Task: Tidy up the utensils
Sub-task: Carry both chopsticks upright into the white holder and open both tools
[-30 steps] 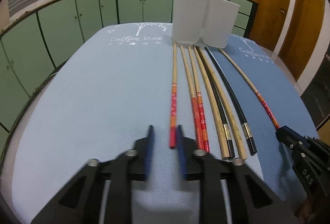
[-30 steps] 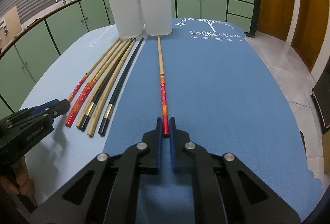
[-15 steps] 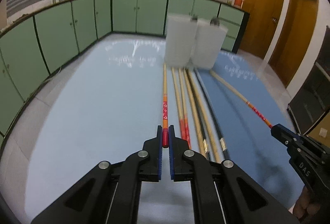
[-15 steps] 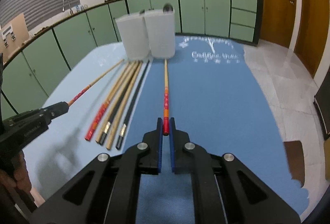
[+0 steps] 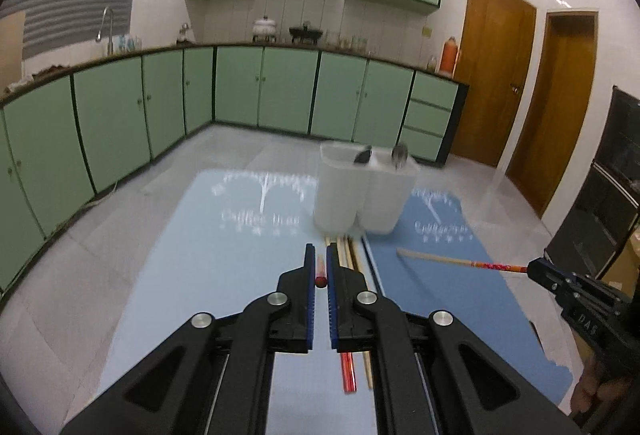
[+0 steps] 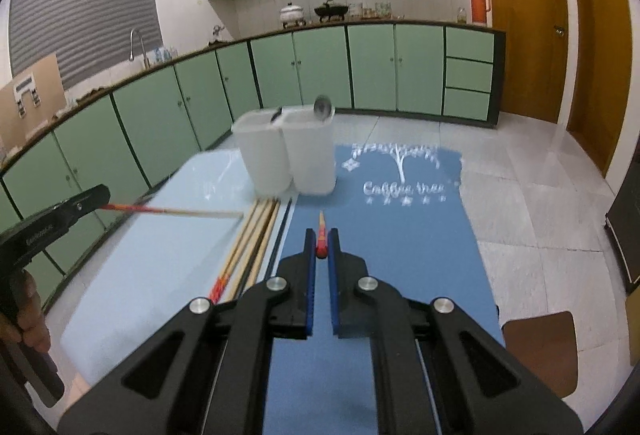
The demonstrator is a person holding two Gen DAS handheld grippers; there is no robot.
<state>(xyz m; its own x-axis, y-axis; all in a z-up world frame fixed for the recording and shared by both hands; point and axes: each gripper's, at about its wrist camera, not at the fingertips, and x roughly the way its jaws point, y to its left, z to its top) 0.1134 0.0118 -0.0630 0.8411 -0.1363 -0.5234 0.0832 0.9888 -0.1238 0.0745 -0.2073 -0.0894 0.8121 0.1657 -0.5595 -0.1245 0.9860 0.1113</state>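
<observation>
My left gripper (image 5: 320, 267) is shut on the red end of a wooden chopstick (image 5: 320, 271), held high above the table. My right gripper (image 6: 321, 247) is shut on a matching red-ended chopstick (image 6: 321, 235), also lifted. Each held chopstick shows from the side in the other view: the right one (image 5: 452, 261) and the left one (image 6: 180, 211). Several chopsticks (image 6: 256, 235) lie in a row on the mats, also seen in the left wrist view (image 5: 348, 251). Two white holders (image 6: 288, 155) stand at the row's far end, each with a spoon inside (image 5: 362, 191).
A light blue mat (image 5: 224, 255) and a darker blue mat (image 6: 400, 227) cover the table. Green kitchen cabinets (image 5: 280, 91) run behind, wooden doors (image 5: 496, 75) stand to the right. A tiled floor lies around the table.
Both grippers have risen well above the table, each carrying its red-ended chopstick. A second ago the left gripper was open beside its chopstick; it shut on it before lifting.
</observation>
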